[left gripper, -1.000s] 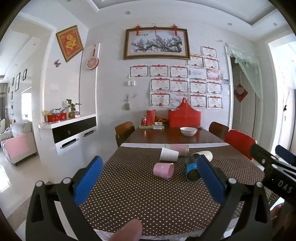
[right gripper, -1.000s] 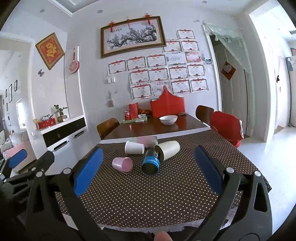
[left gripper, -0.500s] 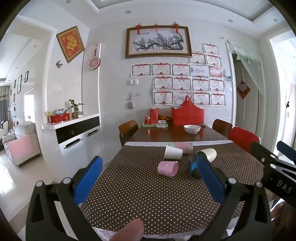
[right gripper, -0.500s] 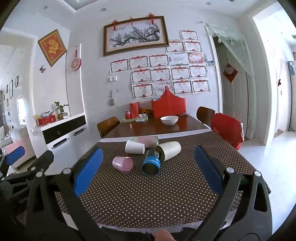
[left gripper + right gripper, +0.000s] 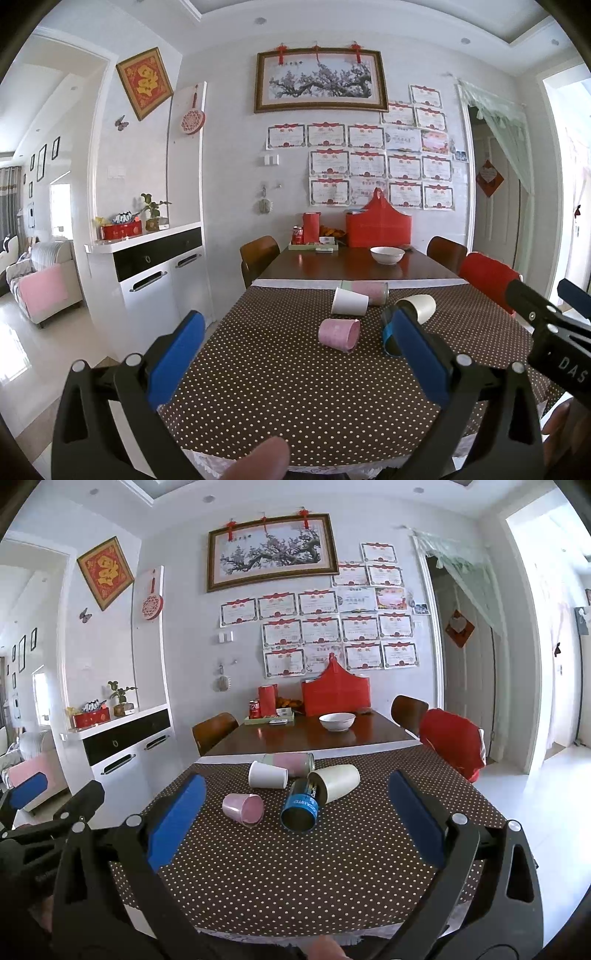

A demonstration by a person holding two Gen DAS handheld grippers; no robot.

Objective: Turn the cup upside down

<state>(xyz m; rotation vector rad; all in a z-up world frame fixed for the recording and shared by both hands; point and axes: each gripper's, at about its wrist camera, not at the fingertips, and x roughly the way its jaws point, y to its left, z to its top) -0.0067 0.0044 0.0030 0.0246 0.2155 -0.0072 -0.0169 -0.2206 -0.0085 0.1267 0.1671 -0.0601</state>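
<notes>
Blue pads lined the left gripper, whose fingers stood wide apart over the near edge of a brown dotted tablecloth, holding nothing. Beyond them five cups lay on their sides in a loose cluster: a pink cup nearest, a white cup behind it, a pink-and-green cup farther back, a cream cup, and a blue-banded dark cup (partly hidden by the right finger). A white bowl sat on the bare wood past the cloth.

From the right wrist, the right gripper was likewise spread and empty, well short of the cups. The pink cup lay with its mouth toward the camera, just beside the blue-banded dark cup, which touched the cream cup.
</notes>
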